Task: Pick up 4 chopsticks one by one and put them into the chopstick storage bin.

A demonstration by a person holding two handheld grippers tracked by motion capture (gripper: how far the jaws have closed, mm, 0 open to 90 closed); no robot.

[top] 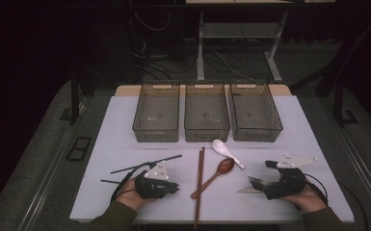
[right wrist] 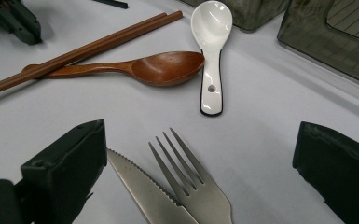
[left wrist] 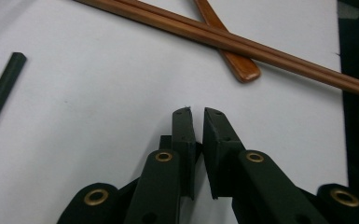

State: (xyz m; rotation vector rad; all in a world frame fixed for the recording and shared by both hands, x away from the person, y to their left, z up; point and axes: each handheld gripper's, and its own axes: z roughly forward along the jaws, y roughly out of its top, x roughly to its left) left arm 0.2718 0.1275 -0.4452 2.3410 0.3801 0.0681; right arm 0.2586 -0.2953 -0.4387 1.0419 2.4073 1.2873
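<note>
Both sleeves are olive-green, showing at the near edge of the high view. The left gripper [top: 174, 187] has a black body, a pale three-cornered plate on top with dark dots, and a thin black cable looping off to the left. Close up, its black jaws carry brass-ringed pivot holes and small screws. The right gripper [top: 253, 184] is black too, with a pale plate and black cable.
</note>
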